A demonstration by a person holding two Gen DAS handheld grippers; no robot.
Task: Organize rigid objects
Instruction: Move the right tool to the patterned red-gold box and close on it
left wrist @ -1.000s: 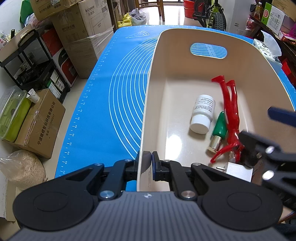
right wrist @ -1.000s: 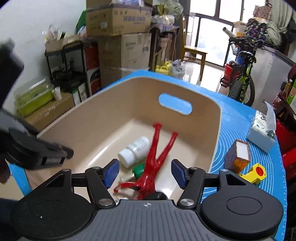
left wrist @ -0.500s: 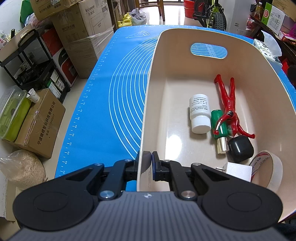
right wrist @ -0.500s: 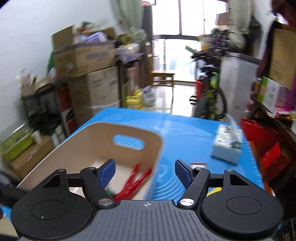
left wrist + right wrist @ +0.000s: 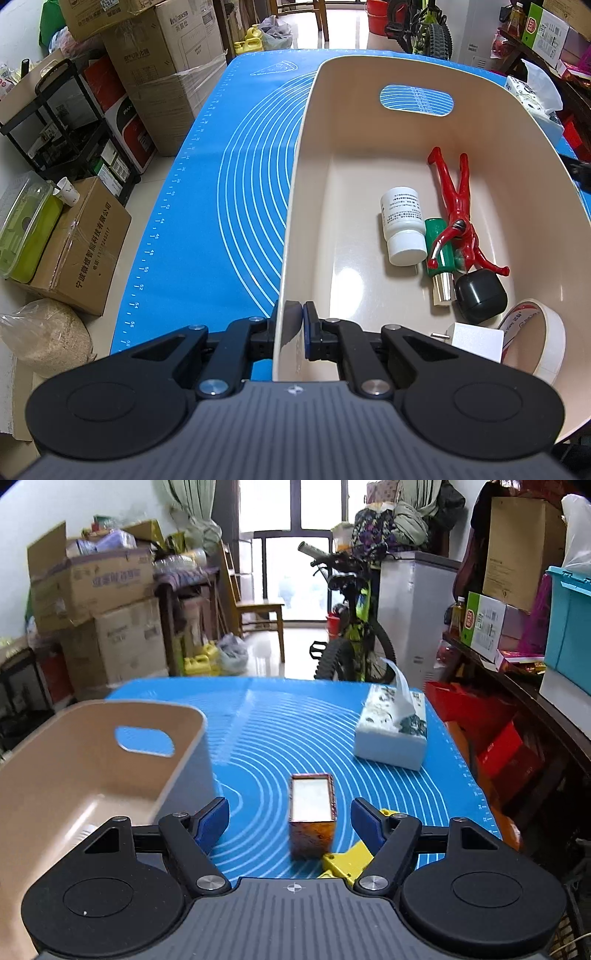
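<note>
Beige and smooth, a deep plastic bin [image 5: 295, 206] with an oval handle slot in its far wall sits on a blue silicone mat [image 5: 236, 192] printed with white rings. The left gripper [image 5: 297, 325] is clamped on the bin's near left rim, one black finger outside the wall and one inside.

Inside the bin, toward its right side, lie a white pill bottle [image 5: 402, 225] on its side, a green cylinder with a silver end [image 5: 439, 254] just beside it, and a red plastic figurine [image 5: 460, 210] sprawled partly over the cylinder. Nearer the bin's close end sit a black rounded object [image 5: 480, 295], a small white block [image 5: 476, 339] and a roll of pale tape [image 5: 543, 336] standing on edge against the right wall.

Outside the bin, to its right on the mat, stands a small orange-brown box with a white top face [image 5: 312, 816]. The right gripper [image 5: 290, 823] hangs above the mat with its blue-padded fingers spread wide on either side of this box, not touching it. A yellow toy piece [image 5: 347, 862] lies just beside the box, partly hidden behind the right finger. Farther from the bin, a white tissue pack [image 5: 391, 727] rests on the mat's far right part.
</note>
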